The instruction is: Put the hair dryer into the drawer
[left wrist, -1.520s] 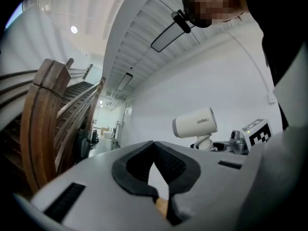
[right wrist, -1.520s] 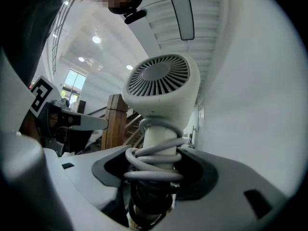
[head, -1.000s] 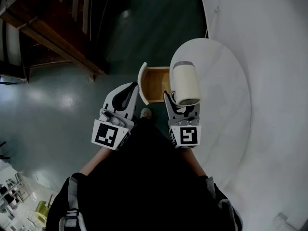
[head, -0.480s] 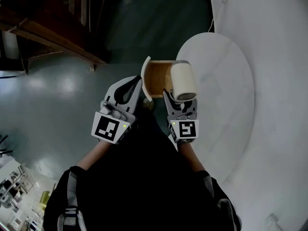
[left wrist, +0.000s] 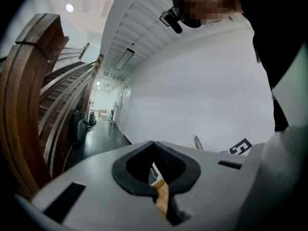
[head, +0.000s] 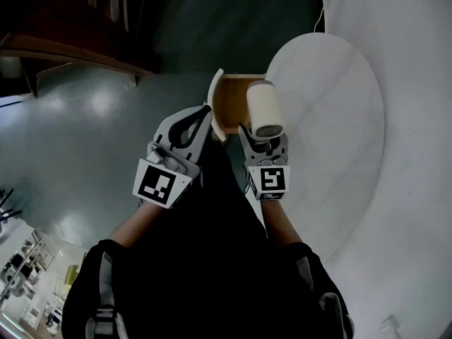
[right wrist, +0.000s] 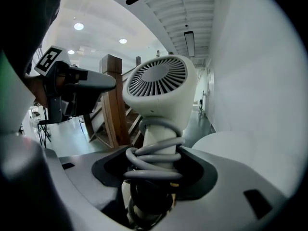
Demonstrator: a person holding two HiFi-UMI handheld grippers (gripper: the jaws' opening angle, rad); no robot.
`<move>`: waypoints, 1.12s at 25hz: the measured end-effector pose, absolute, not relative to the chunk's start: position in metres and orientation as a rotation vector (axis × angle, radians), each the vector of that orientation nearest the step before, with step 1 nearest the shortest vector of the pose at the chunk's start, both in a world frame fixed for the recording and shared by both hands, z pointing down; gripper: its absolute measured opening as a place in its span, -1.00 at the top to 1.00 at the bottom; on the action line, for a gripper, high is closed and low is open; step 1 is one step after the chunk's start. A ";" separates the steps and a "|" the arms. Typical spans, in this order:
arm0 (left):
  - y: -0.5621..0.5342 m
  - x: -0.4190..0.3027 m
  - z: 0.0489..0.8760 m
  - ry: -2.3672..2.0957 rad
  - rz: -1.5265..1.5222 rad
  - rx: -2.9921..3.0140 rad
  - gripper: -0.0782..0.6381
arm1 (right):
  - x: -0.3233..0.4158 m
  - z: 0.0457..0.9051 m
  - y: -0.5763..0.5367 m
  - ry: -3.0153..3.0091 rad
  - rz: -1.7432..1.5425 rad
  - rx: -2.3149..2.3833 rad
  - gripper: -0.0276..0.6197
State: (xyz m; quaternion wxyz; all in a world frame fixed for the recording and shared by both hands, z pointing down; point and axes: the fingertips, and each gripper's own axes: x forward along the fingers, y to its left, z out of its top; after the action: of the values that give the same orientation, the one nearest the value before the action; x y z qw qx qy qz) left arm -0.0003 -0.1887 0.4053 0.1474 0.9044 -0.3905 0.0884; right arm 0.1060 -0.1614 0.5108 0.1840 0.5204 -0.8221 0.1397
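2 grippers are hovering side by side over an open wooden drawer [head: 232, 110]. The right gripper [head: 265, 138] is clamping the cream hair dryer [head: 264, 104] by its handle [right wrist: 153, 129], where a gray cord [right wrist: 154, 160] is wrapping around it. The dryer is hanging above the drawer's right edge, beside a round white table [head: 332, 104]. The left gripper [head: 201, 115] is carrying nothing, its jaws pressing together near the drawer's white front.

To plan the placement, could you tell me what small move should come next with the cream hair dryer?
Probably ease the right gripper, clamped on the cord-wrapped handle of the cream hair dryer, down and slightly left: the wooden drawer stands open just left of it.
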 end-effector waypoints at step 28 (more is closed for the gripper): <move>-0.197 0.006 0.508 -1.009 0.434 2.537 0.76 | 0.082 0.678 -0.134 -2.140 0.681 1.217 0.04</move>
State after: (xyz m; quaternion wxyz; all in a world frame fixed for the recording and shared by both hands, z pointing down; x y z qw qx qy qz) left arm 0.0060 -0.1968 0.5081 0.1871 0.9015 -0.3586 0.1541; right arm 0.0816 -0.1339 0.6781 0.2895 0.4561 -0.8019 0.2552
